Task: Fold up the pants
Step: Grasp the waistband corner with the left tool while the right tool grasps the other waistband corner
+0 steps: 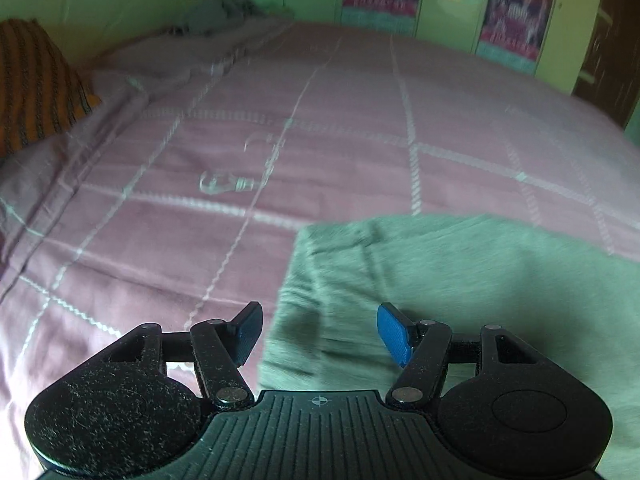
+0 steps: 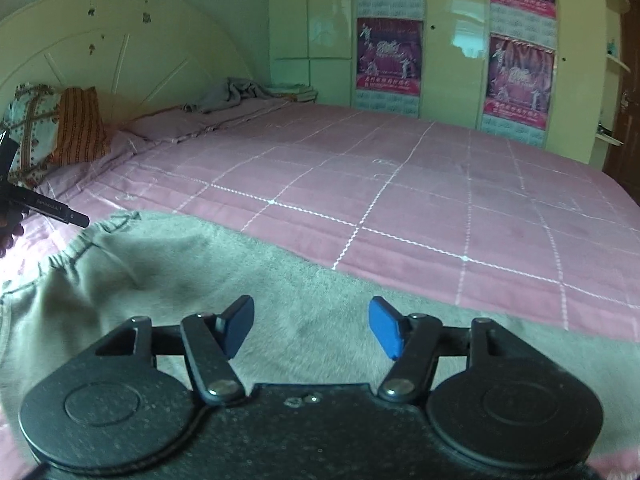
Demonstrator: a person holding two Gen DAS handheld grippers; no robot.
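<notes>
Grey-green pants (image 1: 460, 292) lie flat on a pink checked bed sheet (image 1: 320, 140). In the left wrist view their left edge runs between my fingers. My left gripper (image 1: 318, 334) is open and empty, hovering above that edge. In the right wrist view the pants (image 2: 248, 276) spread across the near bed, with the elastic waistband (image 2: 76, 248) at the left. My right gripper (image 2: 312, 326) is open and empty above the cloth. The left tool (image 2: 48, 210) shows at the left edge there.
Pillows (image 2: 60, 128) lean on the headboard (image 2: 120, 48) at the left. A crumpled grey cloth (image 2: 236, 94) lies at the far corner of the bed. Wardrobe doors with posters (image 2: 452, 52) stand behind the pink sheet (image 2: 400, 184).
</notes>
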